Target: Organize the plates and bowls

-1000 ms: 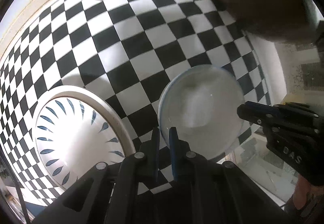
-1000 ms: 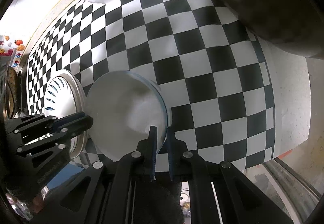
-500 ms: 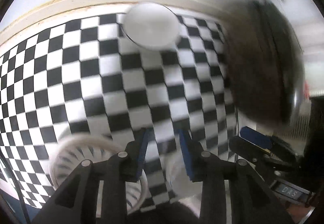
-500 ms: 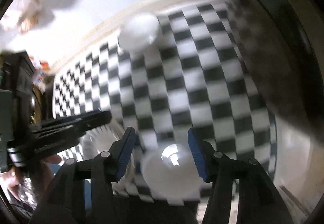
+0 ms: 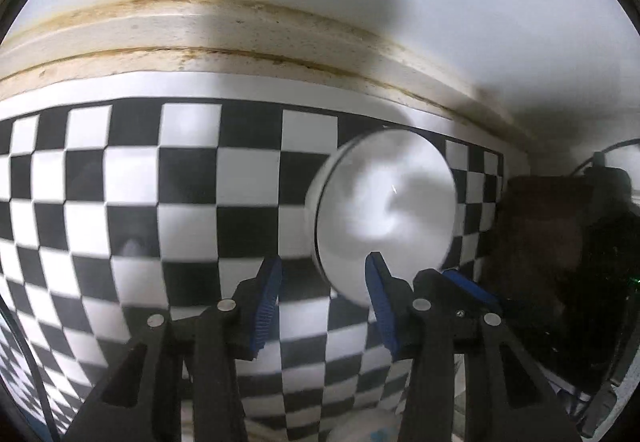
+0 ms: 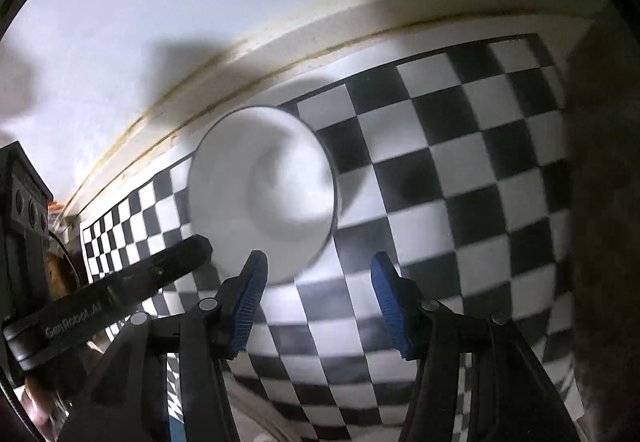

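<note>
A plain white bowl [image 5: 384, 218] stands upright on the black-and-white checkered cloth [image 5: 160, 202], close to the back wall. My left gripper [image 5: 322, 282] hovers over its near left rim with its jaws opening; the right fingertip overlaps the rim in the picture and neither pad presses on it. In the right wrist view the same bowl [image 6: 260, 194] lies just beyond my right gripper [image 6: 318, 282], which is open with only cloth between its fingers. The left gripper's body [image 6: 120, 290] reaches in from the left there.
A large dark rounded object [image 5: 560, 262] fills the right side, also in the right wrist view [image 6: 604, 202]. A stained cream ledge [image 5: 200, 30] and white wall bound the cloth [image 6: 460, 162] at the back. A white dish edge [image 5: 360, 428] shows at the bottom.
Both grippers let go of the shallow blue-rimmed bowl beside the patterned plate, opened, and travelled across the cloth to the white bowl by the wall.
</note>
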The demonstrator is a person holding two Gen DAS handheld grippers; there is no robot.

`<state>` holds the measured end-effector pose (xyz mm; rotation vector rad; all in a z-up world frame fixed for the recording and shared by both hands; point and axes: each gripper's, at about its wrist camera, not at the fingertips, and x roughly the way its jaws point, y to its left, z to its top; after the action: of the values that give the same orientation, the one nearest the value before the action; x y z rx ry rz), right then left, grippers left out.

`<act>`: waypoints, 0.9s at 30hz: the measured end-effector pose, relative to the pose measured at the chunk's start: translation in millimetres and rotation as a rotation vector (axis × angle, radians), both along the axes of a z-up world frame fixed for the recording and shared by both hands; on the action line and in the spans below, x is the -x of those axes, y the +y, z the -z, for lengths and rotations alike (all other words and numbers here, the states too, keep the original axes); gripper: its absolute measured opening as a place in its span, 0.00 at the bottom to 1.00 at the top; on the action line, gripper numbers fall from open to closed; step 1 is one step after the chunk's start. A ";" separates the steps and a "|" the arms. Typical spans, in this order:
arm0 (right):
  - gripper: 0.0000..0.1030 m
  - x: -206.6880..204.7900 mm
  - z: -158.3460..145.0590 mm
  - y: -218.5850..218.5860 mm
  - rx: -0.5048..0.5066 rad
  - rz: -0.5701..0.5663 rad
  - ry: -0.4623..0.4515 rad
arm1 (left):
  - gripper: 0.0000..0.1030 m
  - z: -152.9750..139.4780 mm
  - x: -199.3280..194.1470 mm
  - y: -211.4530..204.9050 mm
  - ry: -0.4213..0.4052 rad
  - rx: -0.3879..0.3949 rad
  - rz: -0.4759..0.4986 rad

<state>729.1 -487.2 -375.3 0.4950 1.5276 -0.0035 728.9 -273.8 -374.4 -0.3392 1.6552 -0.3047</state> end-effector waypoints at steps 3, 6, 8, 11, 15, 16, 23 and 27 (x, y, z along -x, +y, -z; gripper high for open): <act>0.48 -12.0 11.8 1.2 0.004 0.000 0.013 | 0.40 14.1 -9.3 -3.6 0.009 -0.012 0.010; 0.41 -21.8 19.3 1.6 0.007 0.000 0.021 | 0.39 19.6 -15.7 -7.7 0.002 -0.030 0.028; 0.37 -27.4 22.1 0.9 0.010 0.001 0.022 | 0.38 20.4 -19.5 -10.5 -0.005 -0.033 0.030; 0.33 -34.4 27.6 -1.0 0.014 -0.001 0.032 | 0.34 21.7 -24.7 -14.8 -0.022 -0.052 0.046; 0.19 -41.0 36.8 -2.7 0.034 -0.007 0.058 | 0.11 28.5 -27.8 -27.5 -0.016 -0.078 0.085; 0.13 -40.8 36.7 -3.9 0.050 -0.016 0.060 | 0.10 28.5 -27.3 -29.9 -0.025 -0.093 0.097; 0.07 -30.3 27.4 -1.7 0.075 -0.046 0.036 | 0.10 20.7 -12.2 -38.2 -0.053 -0.122 0.131; 0.07 -17.0 9.0 11.8 0.093 -0.070 0.002 | 0.10 1.6 2.4 -40.3 -0.095 -0.131 0.144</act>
<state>746.1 -475.4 -384.3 0.3674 1.5387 -0.0210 726.5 -314.0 -376.0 -0.1060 1.5994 -0.3133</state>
